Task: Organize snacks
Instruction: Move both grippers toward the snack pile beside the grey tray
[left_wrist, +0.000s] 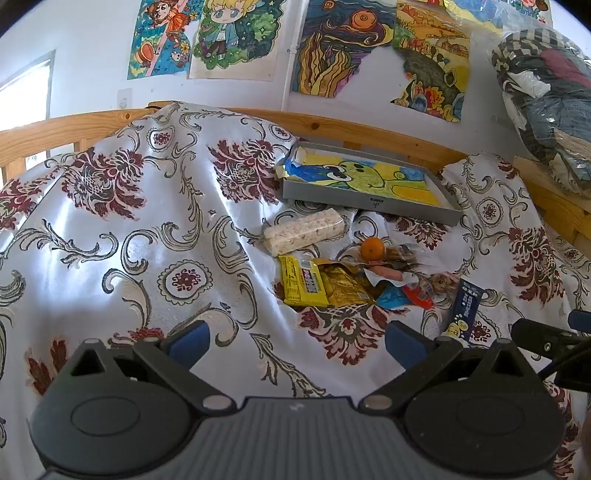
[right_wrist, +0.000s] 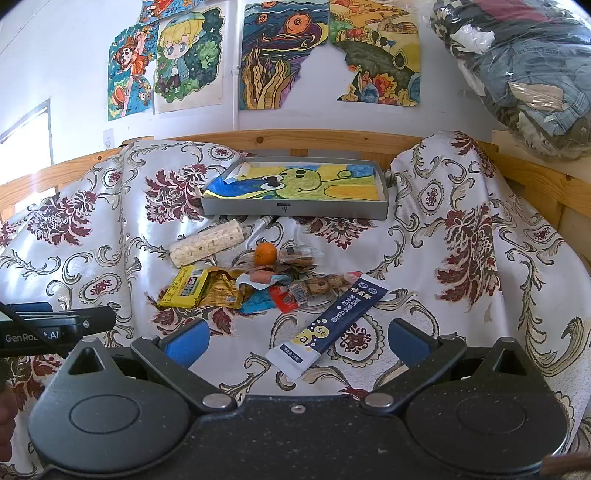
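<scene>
A pile of snacks lies on the floral cloth: a rice-cake roll (left_wrist: 304, 230) (right_wrist: 207, 245), an orange (left_wrist: 372, 248) (right_wrist: 265, 253), a yellow packet (left_wrist: 303, 286) (right_wrist: 184, 288), a gold packet (right_wrist: 221, 290), a sausage (right_wrist: 262, 277) and a dark blue sachet (left_wrist: 466, 308) (right_wrist: 328, 325). Behind them stands a grey tray (left_wrist: 365, 201) (right_wrist: 295, 210) lined with a frog drawing. My left gripper (left_wrist: 297, 341) is open, near of the pile. My right gripper (right_wrist: 297, 341) is open with the blue sachet's white end between its fingers, untouched.
A wooden bed rail (right_wrist: 280, 138) runs behind the cloth. A clear bag of clothes (right_wrist: 524, 70) sits at the upper right. Drawings hang on the wall (right_wrist: 280, 55). The cloth bulges high at the left (left_wrist: 110, 184) and right (right_wrist: 461, 206).
</scene>
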